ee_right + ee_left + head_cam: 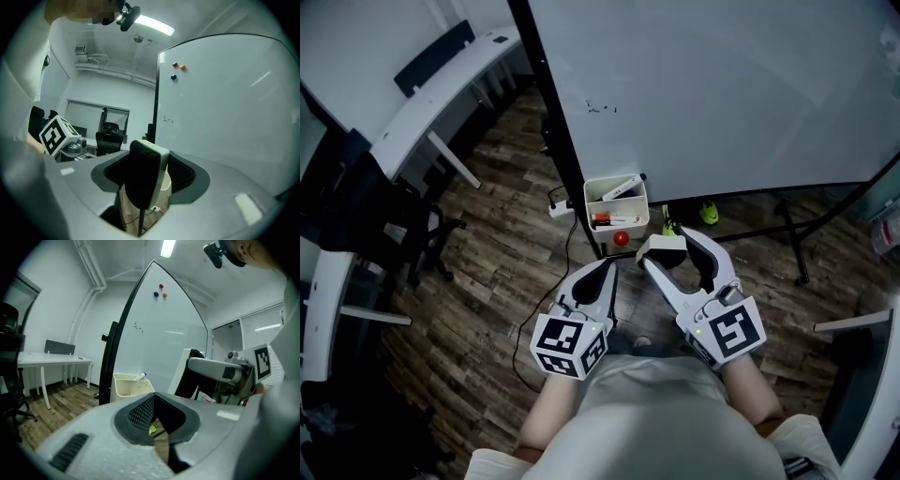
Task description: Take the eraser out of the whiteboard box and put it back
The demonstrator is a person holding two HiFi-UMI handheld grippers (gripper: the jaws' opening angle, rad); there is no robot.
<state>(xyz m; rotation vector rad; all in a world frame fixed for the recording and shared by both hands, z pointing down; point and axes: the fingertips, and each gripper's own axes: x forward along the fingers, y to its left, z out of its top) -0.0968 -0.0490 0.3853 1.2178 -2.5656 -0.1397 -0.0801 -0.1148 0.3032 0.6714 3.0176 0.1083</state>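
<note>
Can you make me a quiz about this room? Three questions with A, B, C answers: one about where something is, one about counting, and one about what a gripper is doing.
1. Where is the eraser?
A. In the white box
B. Between the jaws of the right hand-held gripper
C. On the floor

2. How many round magnets are on the whiteboard?
A. One
B. Six
C. Three

3. What is the left hand-held gripper doing?
A. Its jaws are shut on nothing
B. It holds a marker
C. Its jaws are wide open

Answers:
1. B, the right gripper view shows the eraser clamped between its pads.
2. C, there is a red, a blue and an orange one.
3. A, its pads meet with nothing between them.
</note>
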